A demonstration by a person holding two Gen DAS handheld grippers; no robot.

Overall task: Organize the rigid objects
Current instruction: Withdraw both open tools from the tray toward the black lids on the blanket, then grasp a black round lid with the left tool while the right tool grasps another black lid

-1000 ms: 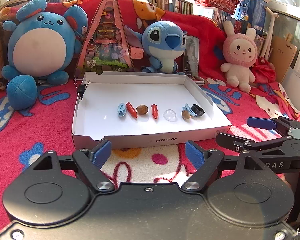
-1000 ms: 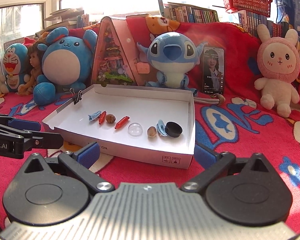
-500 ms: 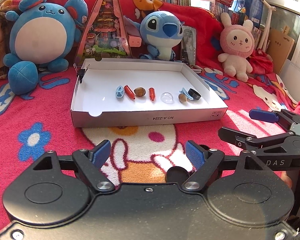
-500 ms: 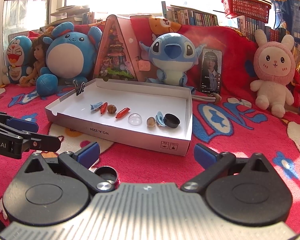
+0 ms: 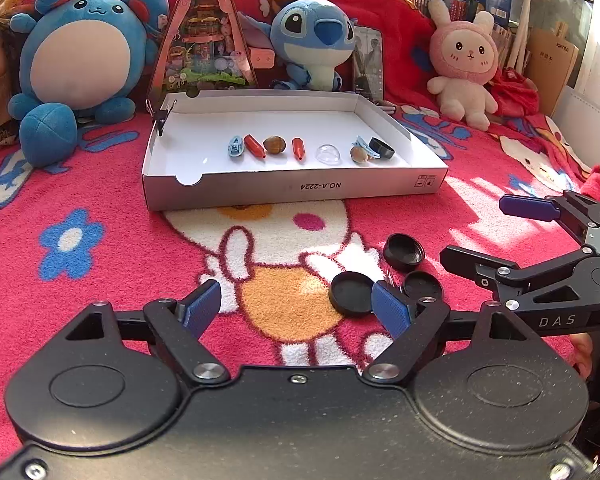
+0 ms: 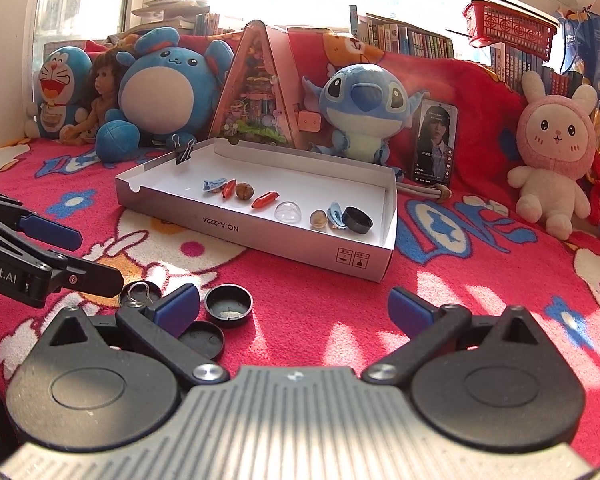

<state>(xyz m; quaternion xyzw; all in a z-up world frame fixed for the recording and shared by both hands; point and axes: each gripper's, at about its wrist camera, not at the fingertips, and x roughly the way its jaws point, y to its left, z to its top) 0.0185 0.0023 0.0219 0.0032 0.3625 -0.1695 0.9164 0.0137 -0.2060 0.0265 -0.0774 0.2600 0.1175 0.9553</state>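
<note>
A: Black caps, three in number, lie on the red blanket [image 5: 112, 236] in front of the white box [image 5: 292, 188]. One cap [image 5: 403, 251] sits nearest the box; a second cap [image 5: 350, 293] and a third cap [image 5: 423, 285] lie closer to the camera, the last bearing a small wire clip [image 6: 139, 294].

B: Position of the grippers?

A: The left gripper [image 5: 298, 312] hovers low over the blanket, jaws apart, nothing between the blue pads [image 5: 390, 312]. Its right pad overlaps the two nearer caps in the left wrist view; contact cannot be told. The right gripper [image 6: 294, 312] also stands wide, nothing between its fingers, the caps at or just outside its left finger.

B: Contents of the box?

A: A single row, left to right: a blue clip [image 5: 236, 147], a red capsule [image 5: 255, 146], a brown nut [image 5: 275, 144], a second red capsule [image 5: 298, 148], a clear dome [image 5: 327, 155], a second nut [image 5: 358, 154], a second blue clip [image 5: 365, 145] and a black ring [image 5: 381, 148]. A binder clip [image 5: 161, 115] grips the far left corner.

B: Background?

A: Plush toys line the rear: a round blue plush [image 5: 80, 56], a blue alien plush [image 5: 316, 44], a pink rabbit plush [image 5: 464, 64]. A triangular diorama [image 5: 204, 36] stands between the first two.
</note>
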